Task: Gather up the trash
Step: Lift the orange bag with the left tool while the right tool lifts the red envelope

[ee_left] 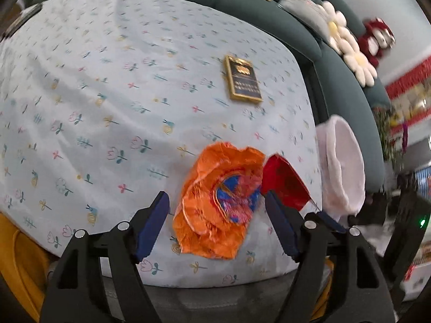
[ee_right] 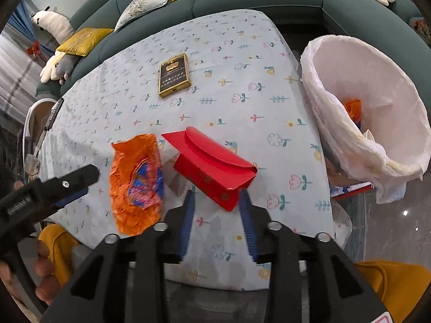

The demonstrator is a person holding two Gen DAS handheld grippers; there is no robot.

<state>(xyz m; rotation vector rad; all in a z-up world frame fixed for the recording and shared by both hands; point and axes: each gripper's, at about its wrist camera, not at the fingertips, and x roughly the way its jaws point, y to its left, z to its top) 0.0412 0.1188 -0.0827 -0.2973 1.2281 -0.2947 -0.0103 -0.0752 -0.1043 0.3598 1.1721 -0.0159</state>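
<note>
The left hand-held gripper [ee_left: 215, 220] gaped wide around the orange wrapper [ee_left: 219, 202]; the right hand-held gripper [ee_right: 216, 207], narrower, seemingly straddled the red box [ee_right: 215, 172], which might slide off the bench [ee_right: 229, 67].

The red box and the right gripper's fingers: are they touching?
Apart. The right wrist view shows the red box ahead of the right gripper; tablecloth shows between box and finger.

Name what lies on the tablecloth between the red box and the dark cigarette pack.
Nothing: in the right wrist view, only bare flowered tablecloth separates the red box from the dark cigarette pack.
</note>
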